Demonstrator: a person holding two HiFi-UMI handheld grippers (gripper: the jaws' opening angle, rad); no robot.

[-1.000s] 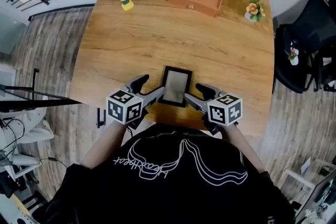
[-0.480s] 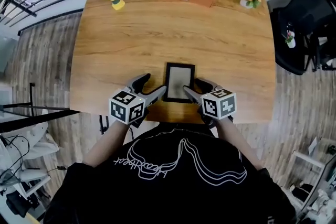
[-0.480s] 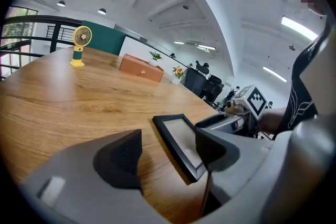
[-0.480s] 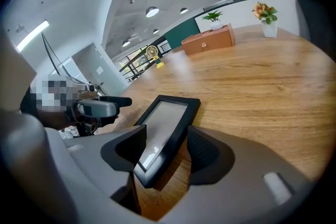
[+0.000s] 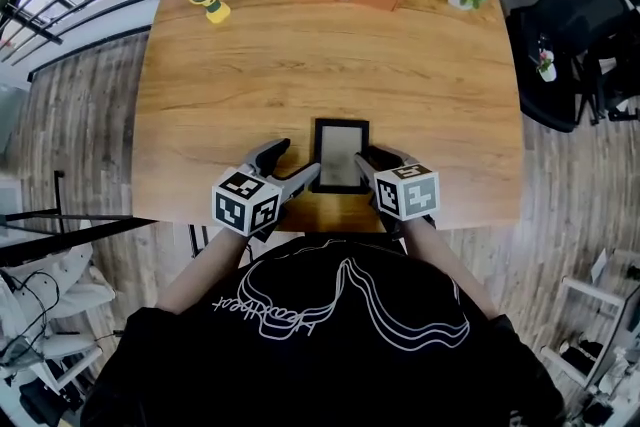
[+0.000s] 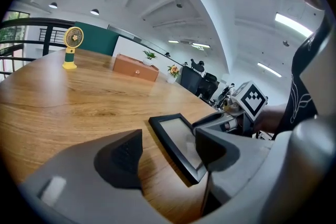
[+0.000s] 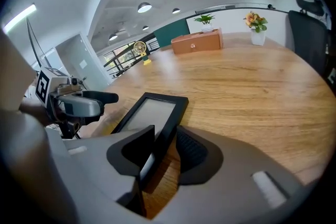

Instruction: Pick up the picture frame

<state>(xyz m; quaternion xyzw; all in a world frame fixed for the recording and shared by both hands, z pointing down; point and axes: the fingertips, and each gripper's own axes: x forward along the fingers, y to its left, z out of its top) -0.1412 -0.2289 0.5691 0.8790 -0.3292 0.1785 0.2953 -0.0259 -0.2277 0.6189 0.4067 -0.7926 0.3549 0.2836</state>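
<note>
Picture frame (image 5: 341,155) flat on wooden table (image 5: 250,65); plank floor (image 5: 80,115) around.

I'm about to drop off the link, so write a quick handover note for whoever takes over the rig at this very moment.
The left gripper is open, with its jaws wide at the left edge of the picture frame, gripping nothing.
The right gripper has its jaws straddling the frame's right edge. They have just been closing, but a gap shows at the outer pad, so there is no firm grip yet.
The frame lies flat on the table, near its front edge.
Done: both grippers are in place.
Left: clamp and lift.
</note>
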